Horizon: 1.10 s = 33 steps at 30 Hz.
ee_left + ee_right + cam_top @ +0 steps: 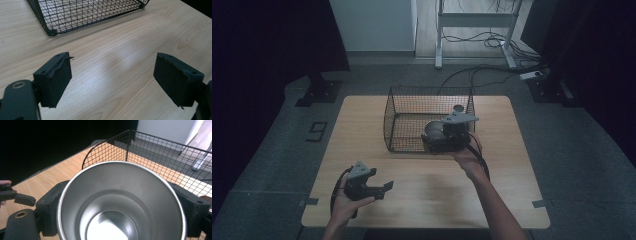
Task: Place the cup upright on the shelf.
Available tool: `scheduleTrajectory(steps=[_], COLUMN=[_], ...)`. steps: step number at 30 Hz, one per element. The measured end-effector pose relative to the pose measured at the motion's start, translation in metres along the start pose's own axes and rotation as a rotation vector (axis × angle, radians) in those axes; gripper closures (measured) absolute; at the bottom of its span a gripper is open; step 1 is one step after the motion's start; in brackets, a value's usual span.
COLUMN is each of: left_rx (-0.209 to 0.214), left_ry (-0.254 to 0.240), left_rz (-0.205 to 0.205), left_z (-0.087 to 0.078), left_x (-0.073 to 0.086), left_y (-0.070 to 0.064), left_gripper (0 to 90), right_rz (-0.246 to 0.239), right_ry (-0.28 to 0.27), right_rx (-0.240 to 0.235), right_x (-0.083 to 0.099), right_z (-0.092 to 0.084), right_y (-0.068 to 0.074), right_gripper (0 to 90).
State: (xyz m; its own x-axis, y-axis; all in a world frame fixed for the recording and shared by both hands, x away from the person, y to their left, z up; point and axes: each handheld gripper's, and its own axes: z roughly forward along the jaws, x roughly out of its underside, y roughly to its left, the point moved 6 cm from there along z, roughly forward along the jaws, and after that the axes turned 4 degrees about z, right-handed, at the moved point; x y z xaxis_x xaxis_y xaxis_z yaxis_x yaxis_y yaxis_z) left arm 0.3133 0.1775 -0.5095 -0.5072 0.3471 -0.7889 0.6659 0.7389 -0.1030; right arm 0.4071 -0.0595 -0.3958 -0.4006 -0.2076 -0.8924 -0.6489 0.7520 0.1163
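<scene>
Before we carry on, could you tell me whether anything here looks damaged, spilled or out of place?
Only minor wear: the pad on one jaw of the left tongs has a lifted, frayed top edge. The metal cup held in the right tongs looks empty and undented, and the wire basket sits square on the table.

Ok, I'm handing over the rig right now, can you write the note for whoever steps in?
Right gripper: shut on the steel cup, held upright over the near right corner of the wire basket.
Left gripper: open, holding nothing, over the bare table near its front left.
Done: cup picked up and brought to the basket.
Left: probably lower the cup into the basket, release, and withdraw.
</scene>
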Motion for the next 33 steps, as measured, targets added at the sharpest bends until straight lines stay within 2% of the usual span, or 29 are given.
scheduleTrajectory(steps=[33], left_rx=[0.003], left_ry=[0.002], left_rz=[0.007], left_z=[0.001], left_x=[0.0], left_y=[-0.002], left_gripper=[15.4], right_rz=[0.033], right_ry=[0.004], right_rx=[0.046], right_x=[-0.022], right_z=[0.015], right_y=[-0.02], right_gripper=[13.3])
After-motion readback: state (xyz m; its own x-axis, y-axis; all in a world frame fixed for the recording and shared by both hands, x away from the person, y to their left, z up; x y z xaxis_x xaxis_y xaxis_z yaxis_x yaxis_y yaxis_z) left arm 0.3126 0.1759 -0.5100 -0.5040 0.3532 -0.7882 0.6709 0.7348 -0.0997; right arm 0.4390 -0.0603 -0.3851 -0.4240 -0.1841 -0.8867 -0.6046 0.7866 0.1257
